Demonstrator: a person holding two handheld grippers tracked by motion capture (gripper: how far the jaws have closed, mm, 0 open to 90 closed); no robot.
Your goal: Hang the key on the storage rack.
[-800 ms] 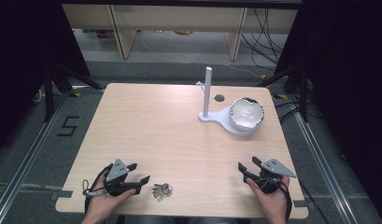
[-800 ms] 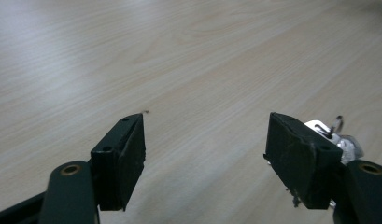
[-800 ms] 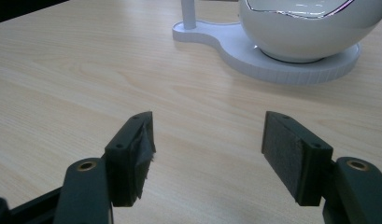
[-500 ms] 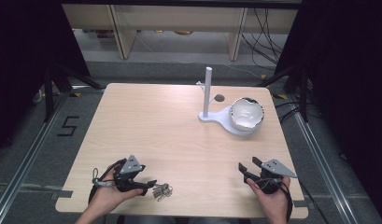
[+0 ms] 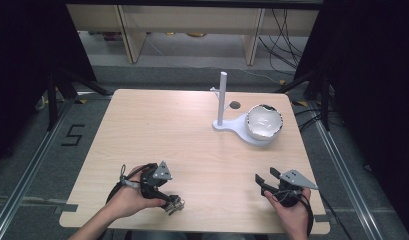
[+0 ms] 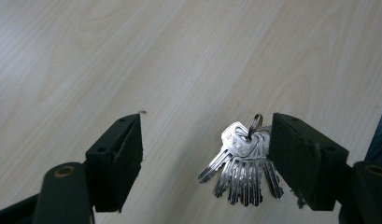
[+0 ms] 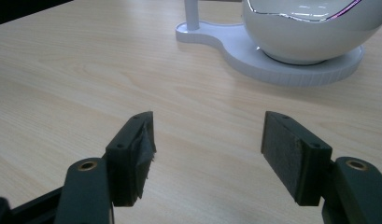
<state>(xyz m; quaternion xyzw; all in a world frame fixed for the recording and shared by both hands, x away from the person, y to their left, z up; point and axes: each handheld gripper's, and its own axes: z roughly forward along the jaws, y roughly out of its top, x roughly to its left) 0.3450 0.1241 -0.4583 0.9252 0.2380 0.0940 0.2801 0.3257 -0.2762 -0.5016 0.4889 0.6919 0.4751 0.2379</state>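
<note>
shiny metal keys [image 6: 240, 161] lie on a matt pale wood-grain table [image 6: 132, 56]; glossy white bowl [image 7: 314, 28].

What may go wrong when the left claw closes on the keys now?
1. The keys lie flat on the table, close against one jaw of the open left claw. Closing may only push them sideways, not pinch them.
2. The keys fan out from one ring. A grip on one blade may let the bunch swing or slip.
3. They sit near the table's front edge, so a push may drop them.
</note>
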